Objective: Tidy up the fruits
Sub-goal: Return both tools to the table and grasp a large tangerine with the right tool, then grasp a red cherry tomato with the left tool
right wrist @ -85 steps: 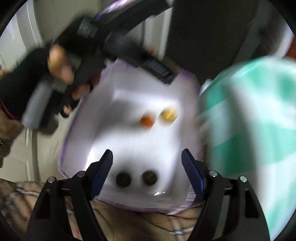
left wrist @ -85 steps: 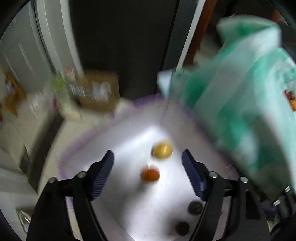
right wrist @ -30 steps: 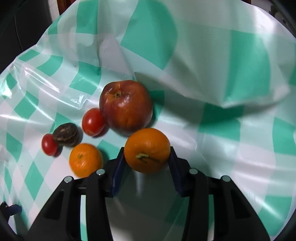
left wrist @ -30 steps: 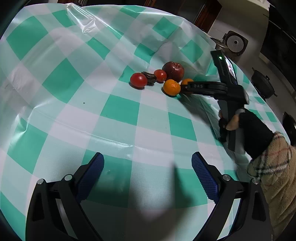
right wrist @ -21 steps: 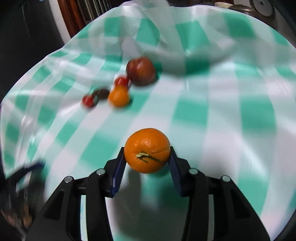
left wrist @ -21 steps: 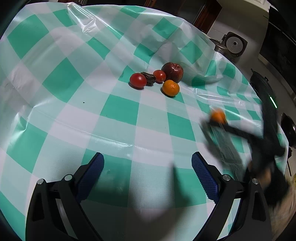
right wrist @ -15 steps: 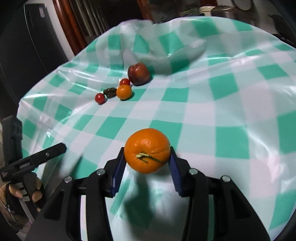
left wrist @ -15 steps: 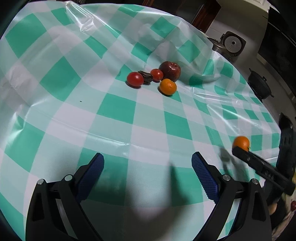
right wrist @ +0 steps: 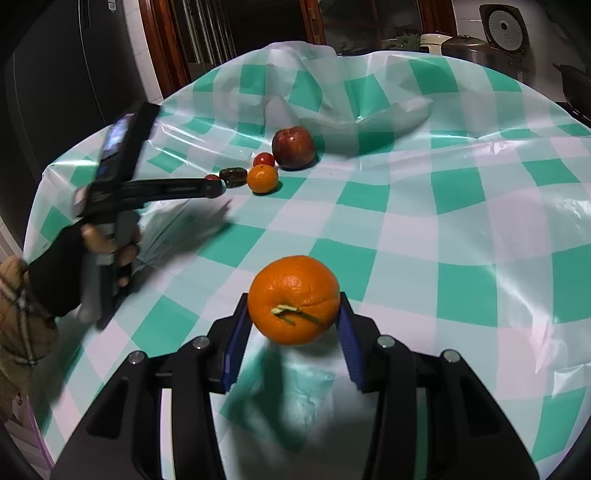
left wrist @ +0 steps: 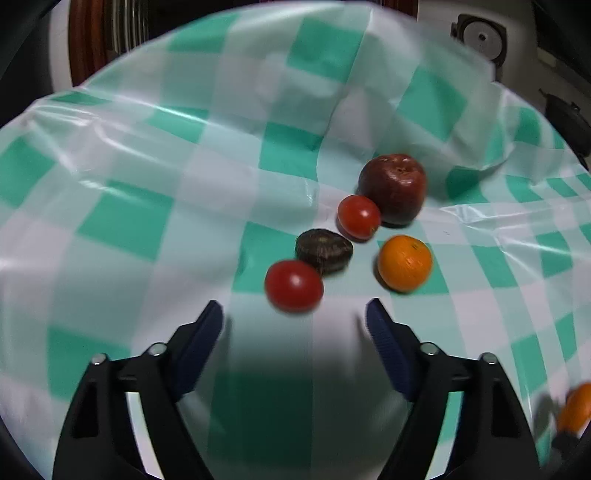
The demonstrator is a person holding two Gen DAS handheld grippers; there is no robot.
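On the green-and-white checked tablecloth lie a dark red apple, two red tomatoes, a dark brown fruit and a small orange. My left gripper is open just short of the near tomato. My right gripper is shut on a large orange, held above the cloth well back from the group. In the right wrist view the left gripper reaches the fruit group. The held orange shows at the left view's lower right edge.
The cloth is wrinkled and bunched up behind the apple. A rice cooker and pots stand beyond the far right edge. Dark wooden doors are behind the table. The cloth's near left edge drops off.
My left gripper has moved forward to the fruit group, which now fills its view. My right gripper lifted the large orange away from the group and drew back with it.
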